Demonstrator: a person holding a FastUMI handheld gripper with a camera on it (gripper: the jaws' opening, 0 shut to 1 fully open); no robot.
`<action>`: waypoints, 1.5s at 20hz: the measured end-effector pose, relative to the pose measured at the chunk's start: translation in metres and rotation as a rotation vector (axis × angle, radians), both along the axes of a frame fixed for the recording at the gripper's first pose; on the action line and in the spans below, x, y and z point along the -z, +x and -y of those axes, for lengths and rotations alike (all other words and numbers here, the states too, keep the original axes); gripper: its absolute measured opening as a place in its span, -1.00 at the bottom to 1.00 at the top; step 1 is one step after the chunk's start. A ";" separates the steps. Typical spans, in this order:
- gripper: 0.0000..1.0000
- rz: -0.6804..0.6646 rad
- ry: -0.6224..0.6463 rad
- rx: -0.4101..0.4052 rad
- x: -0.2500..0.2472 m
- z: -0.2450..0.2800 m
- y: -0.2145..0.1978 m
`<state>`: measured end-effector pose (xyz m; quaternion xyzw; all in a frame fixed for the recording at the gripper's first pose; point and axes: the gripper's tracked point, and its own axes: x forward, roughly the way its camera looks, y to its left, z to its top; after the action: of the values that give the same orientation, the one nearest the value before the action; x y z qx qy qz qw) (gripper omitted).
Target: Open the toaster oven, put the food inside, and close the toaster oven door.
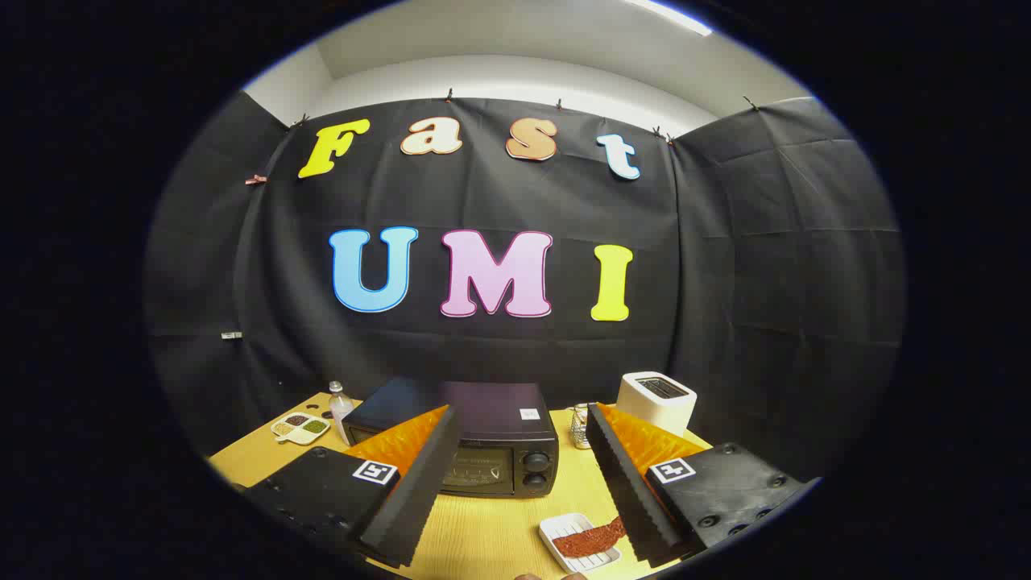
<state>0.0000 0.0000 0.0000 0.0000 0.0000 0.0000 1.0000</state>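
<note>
1. Gripper view showed the gripper point(515, 475) held above a wooden table point(483, 540), its two fingers spread wide apart and grasping nothing.
2. Between the fingers and a little beyond them stood the oven point(491, 451), a dark box with its glass door shut and two knobs on the side nearer the right finger.
3. The left finger point(419, 483) overlapped the oven's left front corner in the view; whether it touched the oven could not be told.
4. Just ahead of the right finger point(624, 475), close to its inner edge, lay a small white tray point(564, 532) on the table, bearing a reddish-brown strip of food point(592, 538).
5. The food's far end ran up against the right finger in the view; contact there could not be told.
6. Beyond the right finger stood a white toaster point(656, 400) near the black cloth wall, and between it and the oven a small wire holder point(578, 427).
7. Beyond the left finger, to the oven's left, stood a clear bottle point(341, 409) and beside it a white divided dish point(300, 427) holding dark and green fillings.
</note>
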 end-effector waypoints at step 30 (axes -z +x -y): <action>0.95 -0.051 0.007 0.014 0.013 -0.026 0.031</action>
<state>0.0309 0.0263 -0.0129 0.0034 0.0256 -0.0070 0.9996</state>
